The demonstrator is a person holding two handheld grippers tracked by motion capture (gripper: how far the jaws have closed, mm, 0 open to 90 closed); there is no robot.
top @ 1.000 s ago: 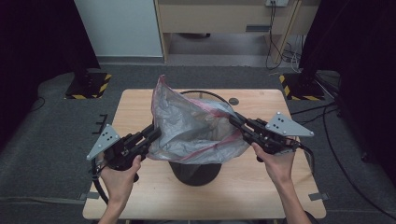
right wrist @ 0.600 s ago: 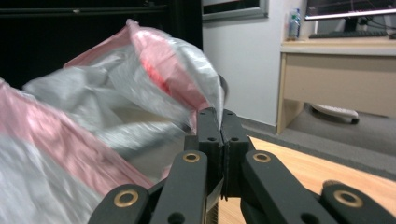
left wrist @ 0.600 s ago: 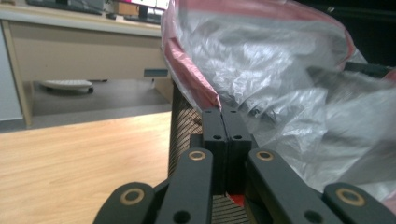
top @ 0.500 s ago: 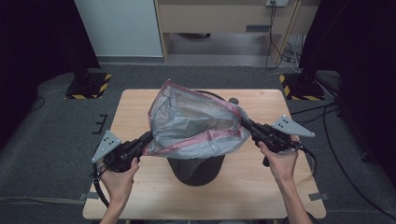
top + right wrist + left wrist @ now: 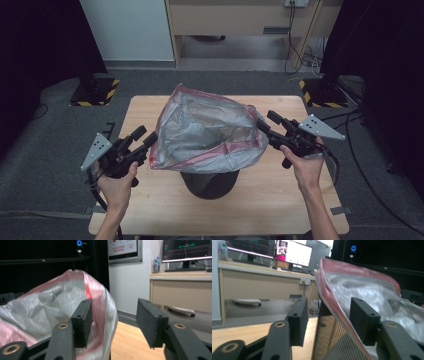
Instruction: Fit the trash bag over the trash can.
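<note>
Jaws of the left gripper standing apart, just opened, with the red hem of the bag running between them in the left gripper view but pressed by neither pad. Left gripper seen there pointing up along the mesh side of the bin, the near edge of the plastic slanting across the gap and close to the right-hand pad. Held in the left hand at the left edge of the table, close beside the bag's left side.

Jaws of the right gripper likewise apart, just opened, nothing clamped. Right gripper seen in its own view with the bag behind and beside its left-hand pad, open gap facing bare wood and a pale wall farther off. Held in the right hand at the right side of the table, tips just beside the bag's right rim.

Bag grey and see-through with a red band at its mouth, draped open over the dark bin at the middle of the table, mouth gaping upward, far edge puffed up, near edge folded down over the bin's rim. Bin upright, its lower part showing below the plastic on the near side.

Beyond the table: grey floor, a wooden desk at the far wall.
</note>
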